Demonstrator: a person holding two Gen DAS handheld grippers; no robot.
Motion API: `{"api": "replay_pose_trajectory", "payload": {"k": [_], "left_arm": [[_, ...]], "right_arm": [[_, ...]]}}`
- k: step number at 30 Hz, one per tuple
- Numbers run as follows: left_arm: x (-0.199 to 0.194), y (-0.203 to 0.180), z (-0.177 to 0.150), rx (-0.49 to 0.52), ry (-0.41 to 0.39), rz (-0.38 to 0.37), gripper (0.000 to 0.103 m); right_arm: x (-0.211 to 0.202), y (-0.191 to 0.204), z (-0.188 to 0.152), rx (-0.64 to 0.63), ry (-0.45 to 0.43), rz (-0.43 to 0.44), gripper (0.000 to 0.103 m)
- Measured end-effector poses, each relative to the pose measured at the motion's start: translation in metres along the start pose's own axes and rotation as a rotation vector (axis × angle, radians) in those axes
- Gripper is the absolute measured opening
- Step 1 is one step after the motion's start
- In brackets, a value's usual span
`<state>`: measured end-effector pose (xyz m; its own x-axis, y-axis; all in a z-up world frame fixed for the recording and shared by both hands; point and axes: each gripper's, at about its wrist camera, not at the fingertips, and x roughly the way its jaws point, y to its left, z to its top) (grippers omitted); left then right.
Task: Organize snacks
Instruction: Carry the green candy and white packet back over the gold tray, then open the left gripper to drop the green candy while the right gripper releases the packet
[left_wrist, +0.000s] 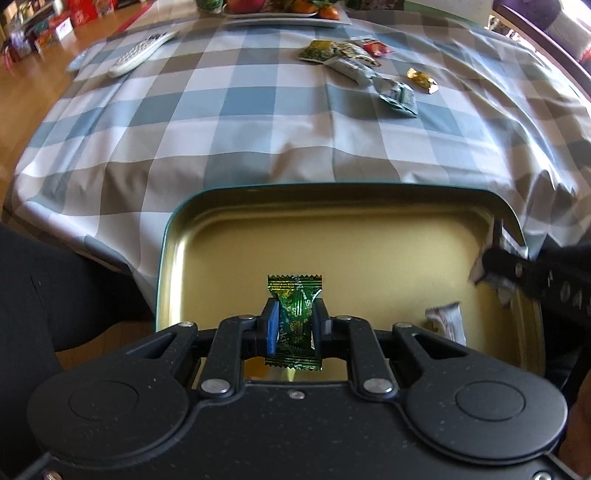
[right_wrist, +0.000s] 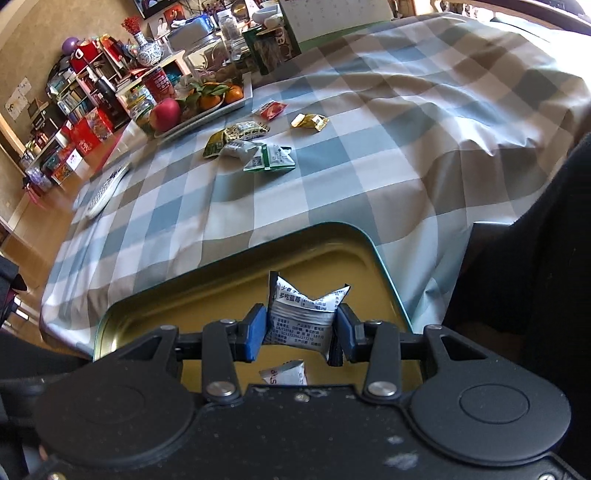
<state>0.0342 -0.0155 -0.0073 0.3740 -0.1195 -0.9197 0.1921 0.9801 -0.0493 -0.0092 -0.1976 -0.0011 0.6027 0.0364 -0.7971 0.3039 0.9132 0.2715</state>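
My left gripper (left_wrist: 294, 325) is shut on a green wrapped candy (left_wrist: 295, 295) and holds it over the gold tin tray (left_wrist: 207, 236) at the table's near edge. My right gripper (right_wrist: 301, 332) is shut on a white snack packet (right_wrist: 303, 314) over the same tray (right_wrist: 122, 314); its fingers (left_wrist: 517, 269) show at the tray's right side in the left wrist view. Another white packet (left_wrist: 447, 321) lies in the tray, also seen under the right gripper (right_wrist: 286, 373). Several loose snack packets (left_wrist: 354, 61) (right_wrist: 255, 147) lie farther out on the checked tablecloth.
A white remote (left_wrist: 142, 53) (right_wrist: 105, 192) lies at the left of the table. A fruit tray (right_wrist: 207, 107) with an apple and oranges stands at the far edge. Cluttered shelves and boxes (right_wrist: 85, 110) stand beyond. A dark chair back (right_wrist: 535, 277) is at the right.
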Motion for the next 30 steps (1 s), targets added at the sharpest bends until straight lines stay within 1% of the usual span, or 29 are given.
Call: {"api": "replay_pose_trajectory", "payload": {"k": [3, 6, 9, 11, 12, 13, 19, 25, 30], "left_arm": [[-0.003, -0.010, -0.008, 0.050, -0.009, -0.021, 0.024], [0.000, -0.017, -0.014, 0.094, 0.018, -0.056, 0.025], [0.007, -0.021, -0.016, 0.115, 0.050, -0.047, 0.026], [0.008, -0.022, -0.015, 0.115, 0.048, -0.039, 0.027], [0.008, -0.022, -0.015, 0.113, 0.045, -0.038, 0.032], [0.008, -0.022, -0.015, 0.109, 0.045, -0.039, 0.033], [0.011, -0.019, -0.015, 0.087, 0.048, -0.011, 0.034], [0.011, -0.018, -0.014, 0.069, 0.043, 0.001, 0.034], [0.011, -0.018, -0.014, 0.068, 0.042, 0.005, 0.034]], "right_arm": [[-0.005, 0.003, -0.004, -0.018, -0.037, -0.026, 0.043], [-0.001, 0.001, -0.003, -0.009, -0.020, -0.031, 0.043], [0.002, -0.002, -0.002, 0.012, 0.001, -0.037, 0.043], [0.004, -0.001, -0.001, 0.019, 0.015, -0.040, 0.043], [0.005, -0.001, -0.001, 0.019, 0.022, -0.045, 0.043], [0.007, -0.001, -0.001, 0.018, 0.026, -0.049, 0.043], [0.011, 0.001, -0.002, 0.014, 0.046, -0.056, 0.043], [0.012, 0.003, -0.002, 0.001, 0.053, -0.059, 0.045], [0.012, 0.000, -0.001, 0.017, 0.048, -0.050, 0.045]]}}
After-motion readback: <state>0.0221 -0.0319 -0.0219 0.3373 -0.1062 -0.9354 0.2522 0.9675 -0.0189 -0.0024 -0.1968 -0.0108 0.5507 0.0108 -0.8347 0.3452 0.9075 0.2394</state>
